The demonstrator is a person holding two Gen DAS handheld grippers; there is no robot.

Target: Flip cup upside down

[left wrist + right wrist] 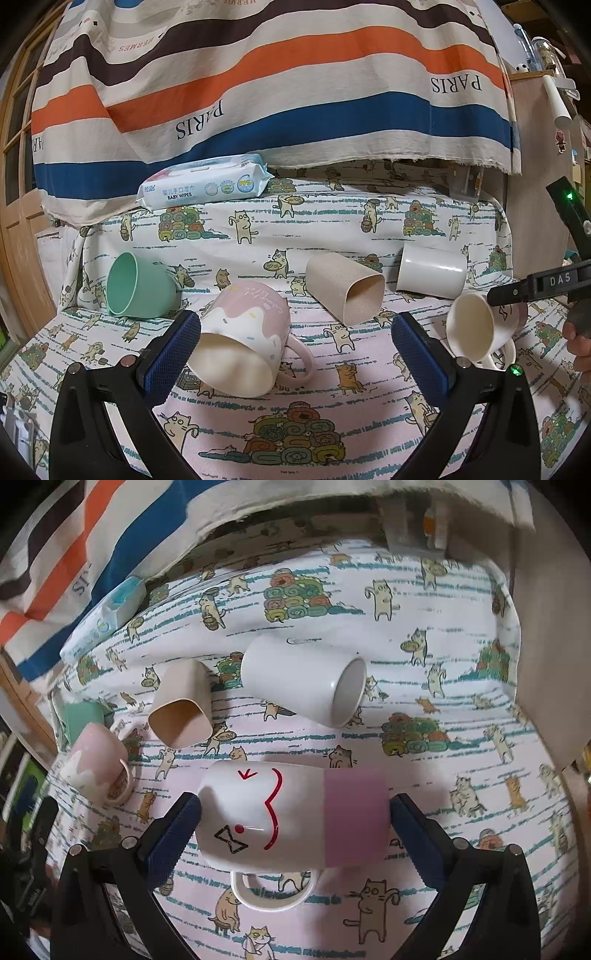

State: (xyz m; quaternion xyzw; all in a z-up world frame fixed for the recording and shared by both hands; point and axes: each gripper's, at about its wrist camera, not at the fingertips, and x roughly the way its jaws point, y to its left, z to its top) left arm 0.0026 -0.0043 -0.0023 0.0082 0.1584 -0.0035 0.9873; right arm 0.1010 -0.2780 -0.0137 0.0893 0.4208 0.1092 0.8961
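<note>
From the left wrist, the left gripper (pixel 291 347) stands wide open around nothing, its left pad just beside the pink mug (pixel 242 341) lying on its side on the cat-print cloth (pixel 295 435), with the white mug (pixel 480 326) over at the right under the other tool. From the right wrist, the right gripper (pixel 293 821) spans that white mug (pixel 291 819) end to end, pads at rim and base, handle toward the camera; whether it truly grips I cannot tell, and such a lengthwise hold on glazed ends may slip mid-turn.
</note>
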